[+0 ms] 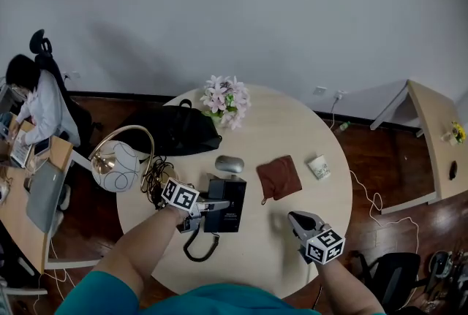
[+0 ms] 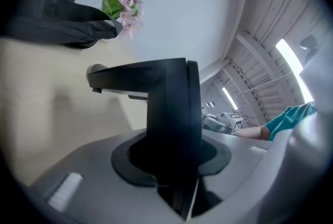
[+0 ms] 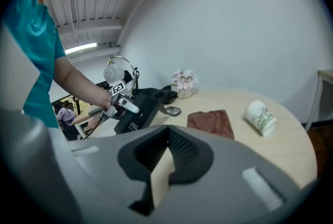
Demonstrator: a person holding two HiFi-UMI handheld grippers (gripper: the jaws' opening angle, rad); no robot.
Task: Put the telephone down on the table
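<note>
A black desk telephone [image 1: 228, 202] sits near the middle of the round wooden table [image 1: 292, 123]. Its coiled cord [image 1: 196, 248] loops toward the table's front edge. My left gripper [image 1: 210, 207] is at the base's left side, shut on the black handset [image 2: 166, 108], which fills the space between the jaws in the left gripper view. Whether the handset touches the cradle is unclear. My right gripper [image 1: 296, 218] hovers over bare table to the right of the phone, shut and holding nothing. In the right gripper view, the telephone [image 3: 136, 113] and left gripper [image 3: 124, 104] show at the left.
A brown cloth [image 1: 280, 177], a grey mouse [image 1: 229, 164] and a tipped white cup [image 1: 318, 167] lie behind the phone. Pink flowers [image 1: 227, 100] and a black bag [image 1: 172, 129] sit at the back. A lamp [image 1: 117, 164] and cables [image 1: 152, 178] are at the left edge.
</note>
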